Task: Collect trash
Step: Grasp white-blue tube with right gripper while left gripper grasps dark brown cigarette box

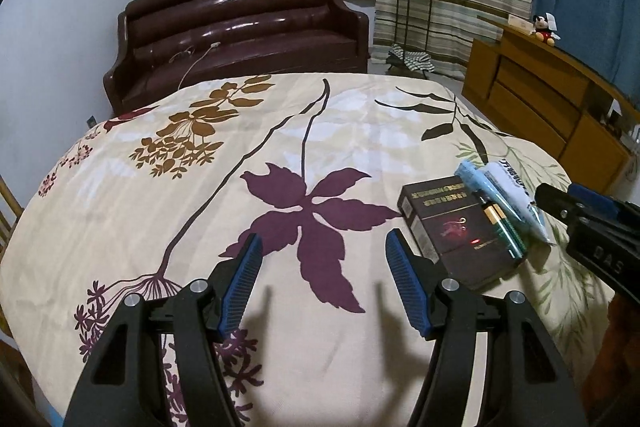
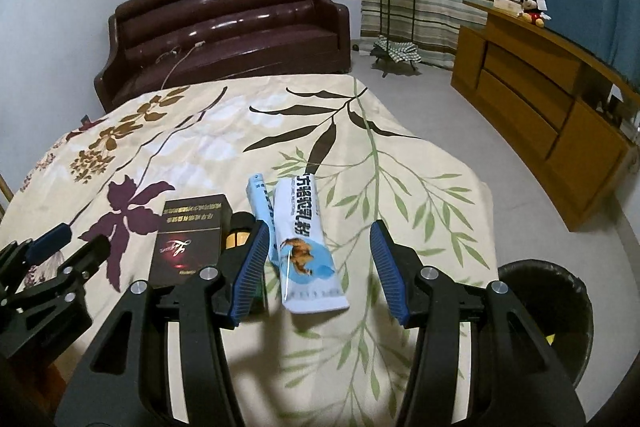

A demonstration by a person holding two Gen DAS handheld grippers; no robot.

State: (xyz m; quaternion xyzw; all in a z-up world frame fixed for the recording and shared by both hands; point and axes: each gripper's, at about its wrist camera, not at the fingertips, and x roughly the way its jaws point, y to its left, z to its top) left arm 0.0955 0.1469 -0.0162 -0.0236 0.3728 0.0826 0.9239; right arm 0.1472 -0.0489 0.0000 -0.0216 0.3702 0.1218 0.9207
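1. Left wrist view: my left hand-held gripper (image 1: 324, 283) hangs over the floral cover of the bed (image 1: 200, 187), its jaws standing apart with nothing between them. The trash sits off to its right in a tight cluster: a dark cigarette box (image 1: 452, 227), a battery (image 1: 504, 227) lying on the box's right edge, a thin blue packet (image 1: 478, 183) and a white sachet (image 1: 516, 199). If I close on the box from this angle, I judge the battery could roll off it and away across the cover.

2. Left wrist view again: my right hand-held gripper (image 1: 560, 203) comes in from the right edge, close to the same pile. Both tools going for it at once could knock together or push the pieces apart.

3. Right wrist view: my right hand-held gripper (image 2: 316, 267) is open and holds nothing; the white sachet (image 2: 308, 243) lies between its jaws, untouched as far as I can see. The blue packet (image 2: 262, 211) lies just beside the left pad, so closing could pinch both, or slide the flat sachet along the soft cover instead of lifting it.

4. Right wrist view: the dark bin (image 2: 556, 315) stands on the floor past the bed's near right corner. A thin sachet held loosely could slip out on the way and land on the floor.
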